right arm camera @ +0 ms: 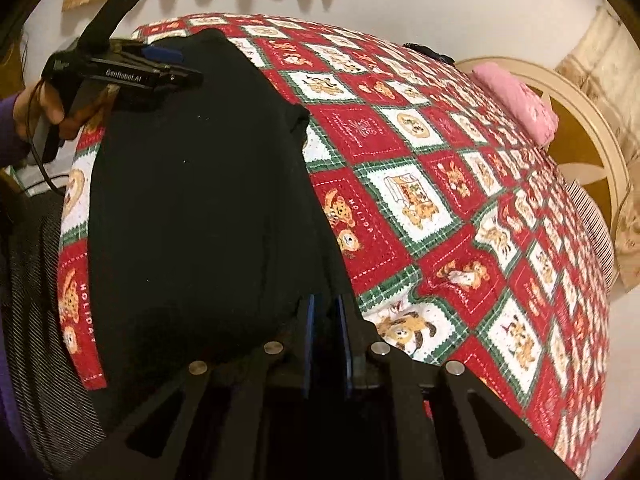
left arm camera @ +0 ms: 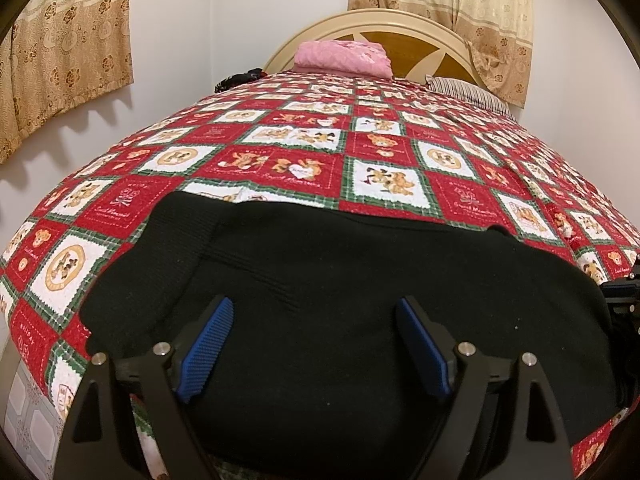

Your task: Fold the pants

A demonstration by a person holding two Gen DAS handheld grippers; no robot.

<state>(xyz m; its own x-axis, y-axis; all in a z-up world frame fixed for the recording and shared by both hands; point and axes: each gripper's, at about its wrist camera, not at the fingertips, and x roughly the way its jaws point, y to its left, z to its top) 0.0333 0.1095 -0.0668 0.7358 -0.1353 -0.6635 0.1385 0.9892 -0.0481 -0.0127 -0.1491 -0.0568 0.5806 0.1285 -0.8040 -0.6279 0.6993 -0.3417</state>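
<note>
Left wrist | black knit pants (left arm camera: 340,280) (folded, ribbed) | patchwork quilt (left arm camera: 280,148)

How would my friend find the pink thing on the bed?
Start at the big bed with the red teddy-bear quilt. Look to its far end, by the round wooden headboard. The folded pink blanket lies there, the only plain pink thing around.
</note>
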